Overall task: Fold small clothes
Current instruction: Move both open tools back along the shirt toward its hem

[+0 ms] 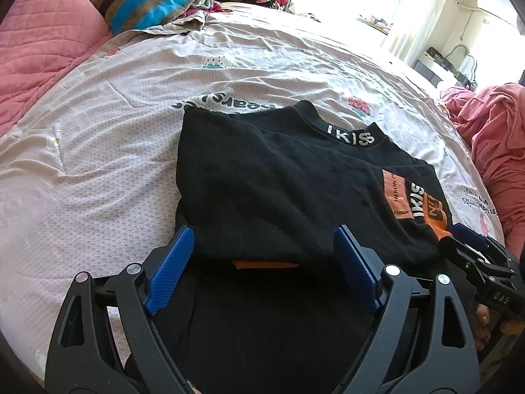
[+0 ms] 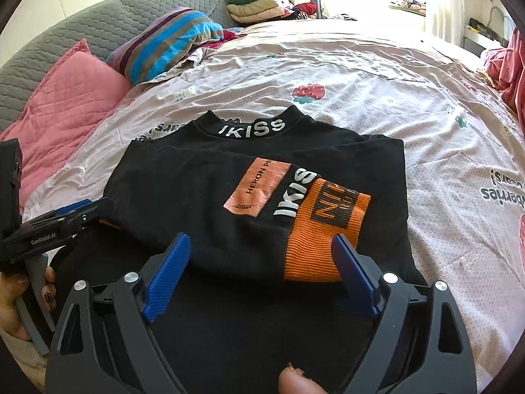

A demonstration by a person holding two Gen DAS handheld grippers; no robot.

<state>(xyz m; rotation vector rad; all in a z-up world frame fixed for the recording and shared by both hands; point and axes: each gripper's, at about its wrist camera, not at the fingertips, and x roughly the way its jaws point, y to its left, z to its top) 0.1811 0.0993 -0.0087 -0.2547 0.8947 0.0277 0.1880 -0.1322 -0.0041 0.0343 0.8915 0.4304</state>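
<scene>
A small black top (image 1: 279, 177) with white "IKISS" on the collar lies on the bed sheet (image 1: 131, 105), sleeves folded in over its body. It also shows in the right wrist view (image 2: 203, 190), with an orange patch and an orange ribbed cuff (image 2: 321, 229) on top. My left gripper (image 1: 264, 239) is open, its blue fingers (image 1: 170, 269) spread over the near left part of the top. My right gripper (image 2: 261, 246) is open over the near right part, just before the orange cuff. Neither holds cloth. Each gripper shows at the edge of the other's view.
Pink quilted pillows (image 2: 62, 98) and a striped cushion (image 2: 164, 42) lie at the bed's left. Folded clothes (image 2: 262, 3) are stacked at the far end. A pink blanket (image 1: 492, 138) is bunched at the right edge. A grey headboard (image 2: 82, 26) stands behind.
</scene>
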